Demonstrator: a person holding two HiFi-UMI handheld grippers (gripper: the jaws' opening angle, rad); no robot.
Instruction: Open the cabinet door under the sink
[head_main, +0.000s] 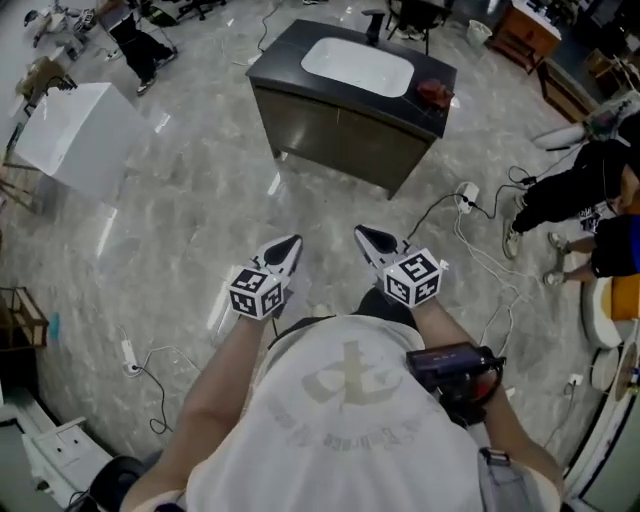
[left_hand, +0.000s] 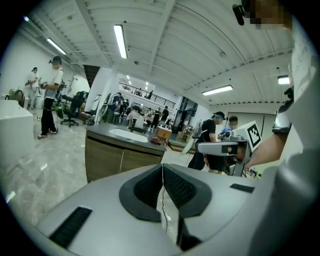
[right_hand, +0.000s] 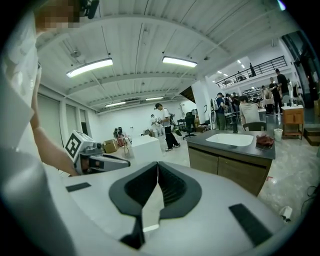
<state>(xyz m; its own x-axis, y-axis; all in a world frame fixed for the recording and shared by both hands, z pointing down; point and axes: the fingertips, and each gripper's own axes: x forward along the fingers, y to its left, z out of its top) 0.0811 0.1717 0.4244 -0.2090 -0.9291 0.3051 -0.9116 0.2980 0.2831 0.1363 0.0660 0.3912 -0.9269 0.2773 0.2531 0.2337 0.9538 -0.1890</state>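
Both tools are clenched on nothing. The left hand-held gripper (head_main: 284, 250) and right hand-held gripper (head_main: 371, 240) hang side by side over the floor (head_main: 200, 200). They are well short of the cabinet (head_main: 340, 138), which stands at 12 o'clock from them in the head view.

That view alone looks down on the dark counter (head_main: 280, 55) and white sink (head_main: 357, 66). A red thing (head_main: 435, 93), perhaps a cloth, lies at the sink's 3 o'clock. A power strip (head_main: 467, 195) sits on the floor at 2 o'clock of the grippers and a white box (head_main: 75, 135) at 10 o'clock.

The gripper views give what the head view foreshortens: two wood-toned doors (left_hand: 119, 161), both closed, with a thin seam between them. They lie at 10 o'clock of the left jaws and 2 o'clock of the right jaws. Each gripper view also catches the other gripper, at 3 o'clock in the left one and 9 o'clock in the right.
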